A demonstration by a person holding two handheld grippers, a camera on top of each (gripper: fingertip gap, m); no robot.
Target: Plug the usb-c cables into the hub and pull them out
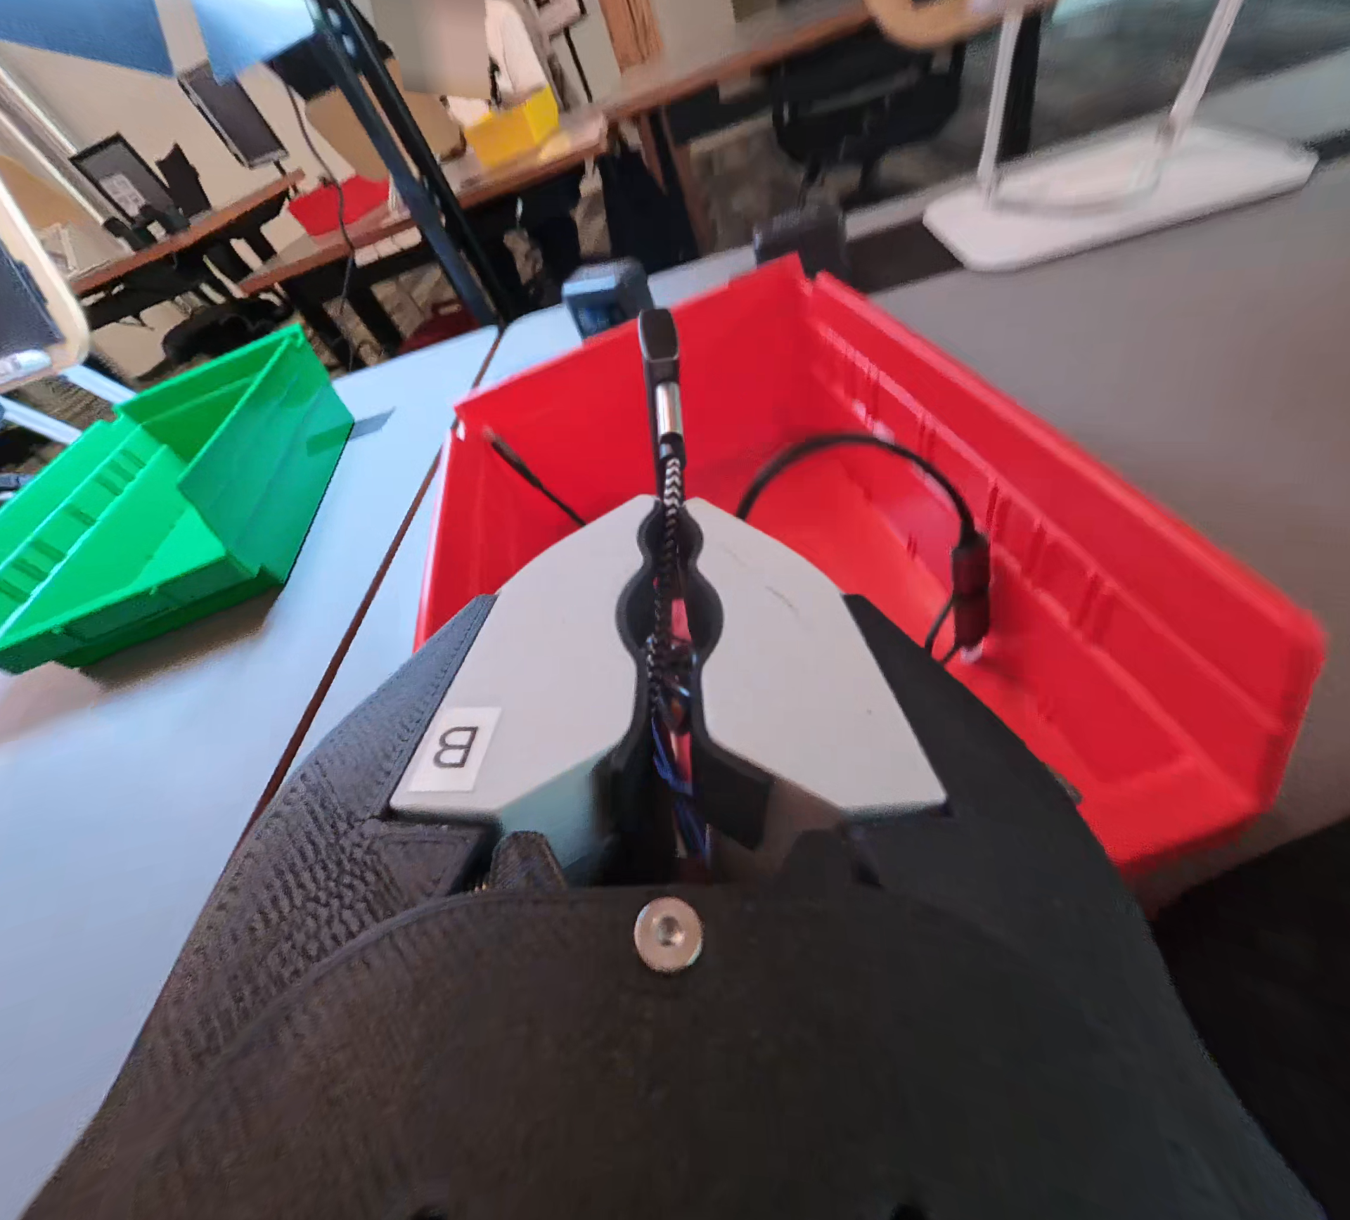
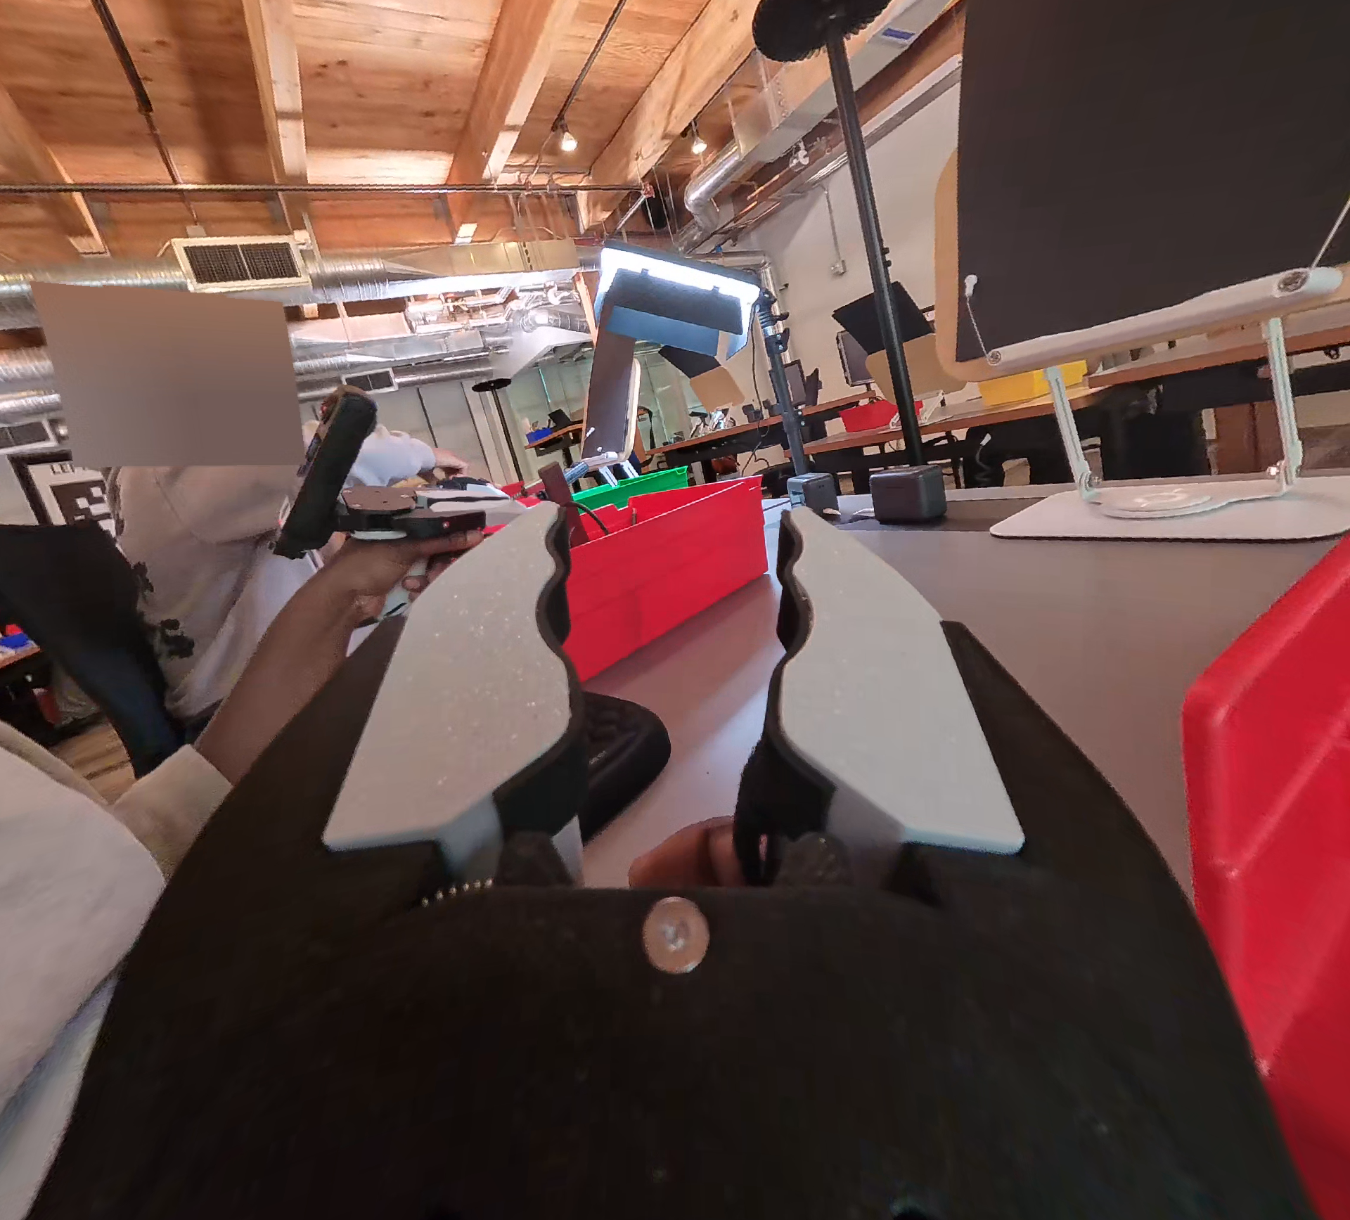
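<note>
The grey table [image 1: 1132, 396] carries a red bin [image 1: 1096, 600] at centre and a green bin [image 1: 182, 505] at nine o'clock. The right gripper [image 2: 668, 527] hovers with fingers wide apart, empty. The left gripper [image 1: 668, 513] is clamped on a braided usb-c cable [image 1: 670, 447], its plug pointing to twelve o'clock over the bin. Another black cable [image 1: 913, 469] lies inside at two o'clock.
</note>
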